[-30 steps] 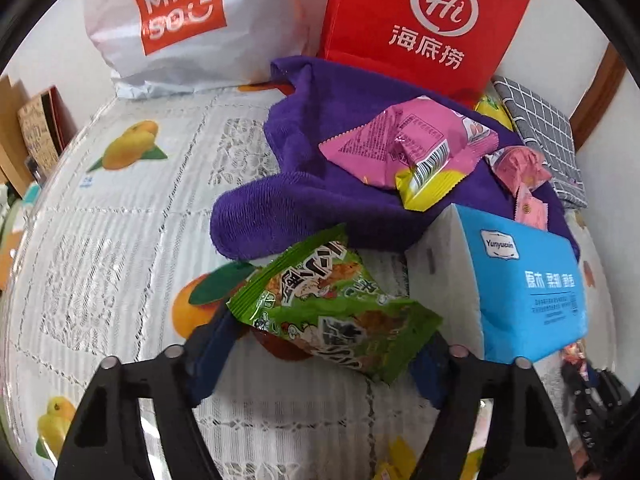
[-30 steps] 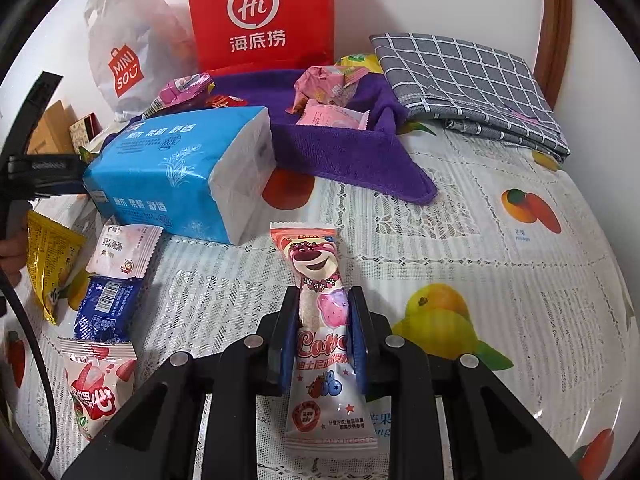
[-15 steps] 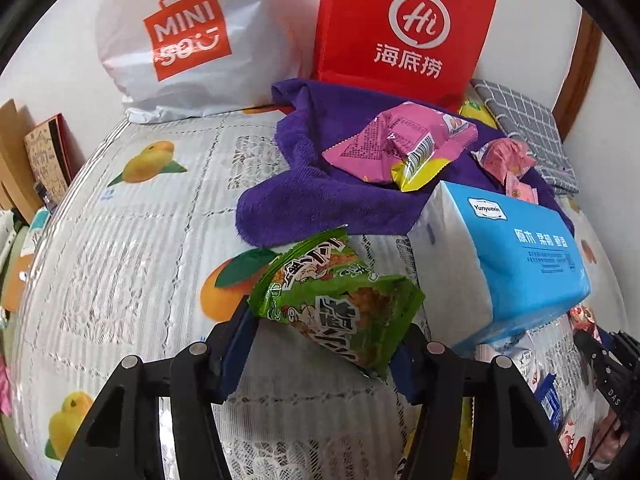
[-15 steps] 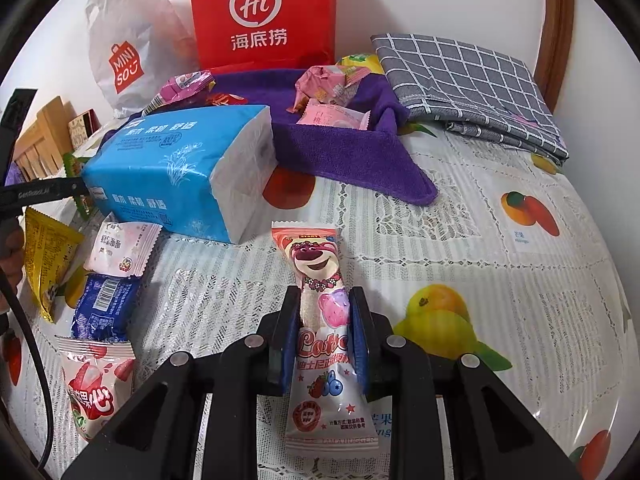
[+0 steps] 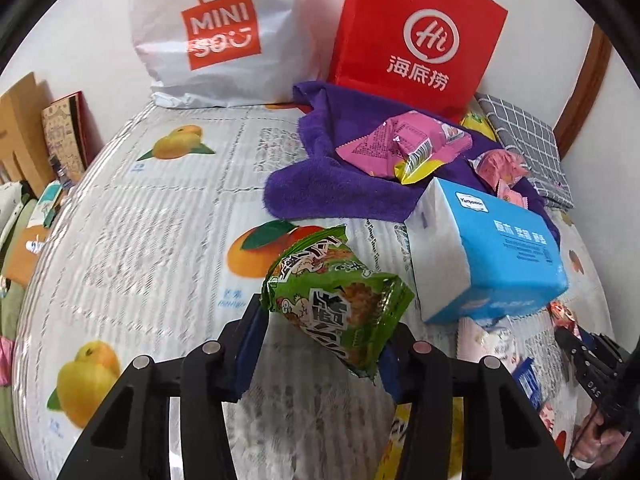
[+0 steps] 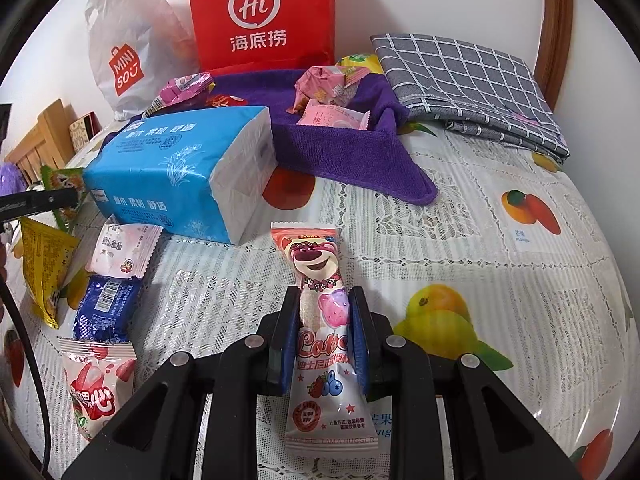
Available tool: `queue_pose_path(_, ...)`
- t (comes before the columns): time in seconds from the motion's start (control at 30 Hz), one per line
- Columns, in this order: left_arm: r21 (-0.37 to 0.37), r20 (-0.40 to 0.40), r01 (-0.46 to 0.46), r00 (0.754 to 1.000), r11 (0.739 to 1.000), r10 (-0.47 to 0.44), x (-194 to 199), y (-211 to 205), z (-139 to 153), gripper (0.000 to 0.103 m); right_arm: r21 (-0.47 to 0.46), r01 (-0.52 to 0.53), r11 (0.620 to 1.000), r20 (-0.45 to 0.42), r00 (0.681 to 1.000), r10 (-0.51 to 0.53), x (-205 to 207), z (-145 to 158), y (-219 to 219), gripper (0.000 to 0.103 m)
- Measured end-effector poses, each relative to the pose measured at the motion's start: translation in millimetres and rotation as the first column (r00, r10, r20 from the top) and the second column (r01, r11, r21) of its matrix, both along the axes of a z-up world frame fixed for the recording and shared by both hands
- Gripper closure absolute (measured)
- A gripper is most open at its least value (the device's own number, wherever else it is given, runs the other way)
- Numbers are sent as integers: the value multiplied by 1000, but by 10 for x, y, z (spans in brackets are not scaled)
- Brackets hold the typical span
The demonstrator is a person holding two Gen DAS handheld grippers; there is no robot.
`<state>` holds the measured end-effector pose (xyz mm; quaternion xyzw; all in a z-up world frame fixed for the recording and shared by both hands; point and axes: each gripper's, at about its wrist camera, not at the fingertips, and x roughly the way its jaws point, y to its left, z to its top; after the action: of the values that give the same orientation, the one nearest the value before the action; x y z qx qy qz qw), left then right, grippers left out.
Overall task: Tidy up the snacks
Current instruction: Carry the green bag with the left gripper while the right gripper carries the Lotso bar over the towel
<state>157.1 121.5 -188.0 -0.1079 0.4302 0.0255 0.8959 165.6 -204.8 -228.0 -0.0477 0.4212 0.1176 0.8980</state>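
A green snack packet (image 5: 336, 300) hangs tilted above the fruit-print tablecloth (image 5: 160, 240). My left gripper (image 5: 322, 336) has its jaws closing on it, and the blue pads press both of its sides. In the right wrist view that same packet (image 6: 60, 178) shows at the far left behind a black finger. My right gripper (image 6: 325, 304) is shut on a long pink bear-print snack (image 6: 316, 264), which lies flat on the cloth and sticks out ahead of and behind the jaws.
A blue tissue pack (image 6: 176, 176) lies between the two grippers. Behind it a purple towel (image 5: 320, 184) holds pink packets (image 5: 400, 144). A red bag (image 5: 416, 36), a white bag (image 5: 216, 32) and a grey checked cloth (image 6: 464, 84) line the wall. Several small packets (image 6: 120, 248) lie left of the right gripper.
The left jaws have closed in on the green packet and drawn it back from the purple towel, off the cloth. The right gripper and its pink snack have not moved.
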Motion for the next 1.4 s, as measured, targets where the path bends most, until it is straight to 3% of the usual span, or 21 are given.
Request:
queue_pose_path(0.27, -16, 25, -6, 1000, 1000, 7, -278, 50, 180, 56, -61, 0, 998, 26, 1000, 2, -47, 22, 87, 82)
queue_pose_path(0.43, -24, 58, 5, 998, 1000, -3, -477, 30, 345, 56, 16, 5, 1000, 26, 1000, -6, -154, 131, 75, 84)
queue_pose_path(0.97, -6, 170, 62, 984, 998, -60, -849, -311, 1042, 56, 97, 66, 993, 155, 985, -80, -609, 1212, 70, 84)
queue_pose_path(1.4, 10, 209, 62, 976, 998, -62, -1065, -453, 1258, 56, 134, 3, 991, 204, 978, -30, -793, 1501, 176, 84)
